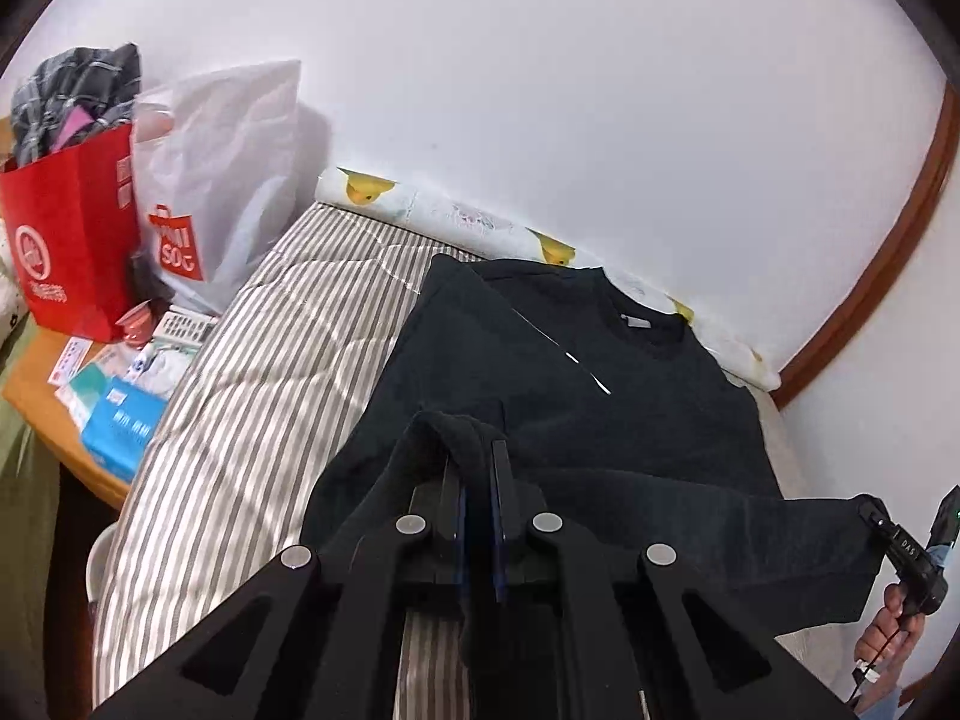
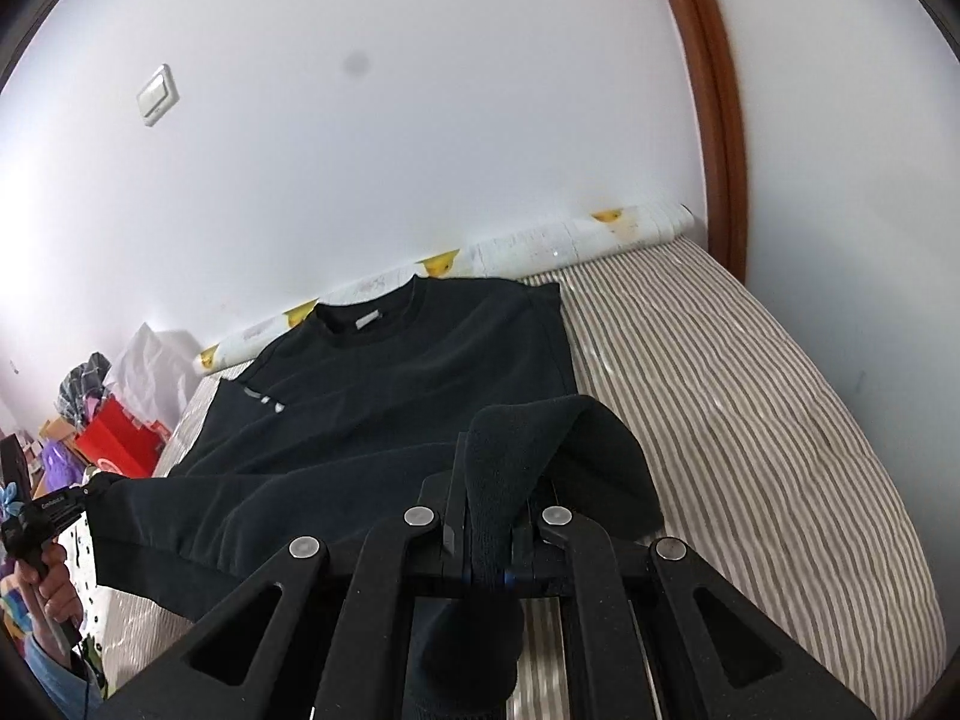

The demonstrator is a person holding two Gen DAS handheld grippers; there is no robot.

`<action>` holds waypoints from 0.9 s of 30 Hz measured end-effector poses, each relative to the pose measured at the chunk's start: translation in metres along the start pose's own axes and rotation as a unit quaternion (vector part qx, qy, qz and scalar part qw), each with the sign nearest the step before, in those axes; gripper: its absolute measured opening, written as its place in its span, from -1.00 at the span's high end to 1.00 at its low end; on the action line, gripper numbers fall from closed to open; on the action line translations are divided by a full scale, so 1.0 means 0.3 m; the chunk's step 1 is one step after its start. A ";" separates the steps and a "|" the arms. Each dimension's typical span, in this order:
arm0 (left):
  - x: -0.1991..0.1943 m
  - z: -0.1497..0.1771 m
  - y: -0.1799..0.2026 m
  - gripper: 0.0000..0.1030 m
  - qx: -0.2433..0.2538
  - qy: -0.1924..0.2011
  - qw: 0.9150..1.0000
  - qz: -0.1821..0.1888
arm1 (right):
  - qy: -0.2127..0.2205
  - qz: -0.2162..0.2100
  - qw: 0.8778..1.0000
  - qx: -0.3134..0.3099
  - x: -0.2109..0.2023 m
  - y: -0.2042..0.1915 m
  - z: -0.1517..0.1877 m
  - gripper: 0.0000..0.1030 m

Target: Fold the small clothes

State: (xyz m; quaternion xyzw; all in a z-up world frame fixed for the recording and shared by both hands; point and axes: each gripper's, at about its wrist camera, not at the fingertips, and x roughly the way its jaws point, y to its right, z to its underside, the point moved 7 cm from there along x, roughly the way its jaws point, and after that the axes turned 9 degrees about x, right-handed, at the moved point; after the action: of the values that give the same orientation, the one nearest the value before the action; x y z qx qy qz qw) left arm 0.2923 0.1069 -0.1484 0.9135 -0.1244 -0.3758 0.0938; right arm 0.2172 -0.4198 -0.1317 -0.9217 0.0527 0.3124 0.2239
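Observation:
A black sweatshirt (image 1: 558,372) lies on a striped bed (image 1: 252,372), collar toward the wall, both sleeves folded in over the body. Its bottom hem is lifted off the bed and stretched between the two grippers. My left gripper (image 1: 477,450) is shut on the hem's left corner, cloth bunched between its fingers. In the right wrist view the sweatshirt (image 2: 420,360) fills the middle, and my right gripper (image 2: 489,468) is shut on the hem's right corner, which drapes over its fingers. Each view catches the other gripper at its edge: right gripper (image 1: 870,510), left gripper (image 2: 96,480).
A rolled mat with yellow ducks (image 1: 456,216) lies along the white wall behind the bed. On a wooden side table (image 1: 42,396) to the left stand a red bag (image 1: 72,240), a white bag (image 1: 222,180), boxes and a remote. A brown frame (image 2: 714,108) rises at the right.

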 end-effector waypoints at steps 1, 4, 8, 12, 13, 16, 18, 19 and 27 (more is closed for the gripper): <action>0.028 -0.014 -0.005 0.88 -0.001 -0.004 1.000 0.000 | -0.003 0.000 1.000 0.004 0.034 0.003 -0.014 0.88; 0.107 -0.042 -0.020 0.87 -0.007 -0.018 1.000 0.004 | -0.012 0.002 1.000 0.006 0.110 0.005 -0.038 0.88; 0.202 -0.059 -0.041 0.87 -0.011 -0.034 0.999 0.004 | -0.025 0.012 1.000 0.004 0.224 0.004 -0.067 0.88; 0.274 -0.059 -0.057 0.87 -0.009 -0.048 0.999 0.001 | -0.042 0.022 0.999 0.007 0.336 0.019 -0.077 0.88; 0.288 -0.055 -0.061 0.87 -0.009 -0.051 0.999 0.001 | -0.047 0.025 0.999 0.008 0.362 0.024 -0.077 0.88; 0.321 -0.043 -0.070 0.87 -0.005 -0.059 0.998 0.000 | -0.064 0.037 0.997 0.009 0.441 0.045 -0.061 0.88; 0.338 -0.039 -0.072 0.86 -0.001 -0.063 0.998 0.000 | -0.076 0.043 0.996 0.009 0.484 0.058 -0.042 0.88; 0.343 -0.034 -0.072 0.84 0.002 -0.065 0.998 -0.001 | -0.081 0.046 0.996 0.009 0.501 0.062 -0.034 0.88; 0.346 -0.033 -0.063 0.79 0.012 -0.071 0.997 -0.006 | -0.115 0.051 0.992 0.021 0.525 0.078 -0.019 0.72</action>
State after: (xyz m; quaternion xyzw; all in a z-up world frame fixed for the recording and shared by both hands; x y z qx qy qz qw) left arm 0.3734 0.0947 -0.2154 0.8862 -0.1298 -0.4390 0.0716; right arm 0.3408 -0.4364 -0.2311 -0.8709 0.0797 0.4261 0.2316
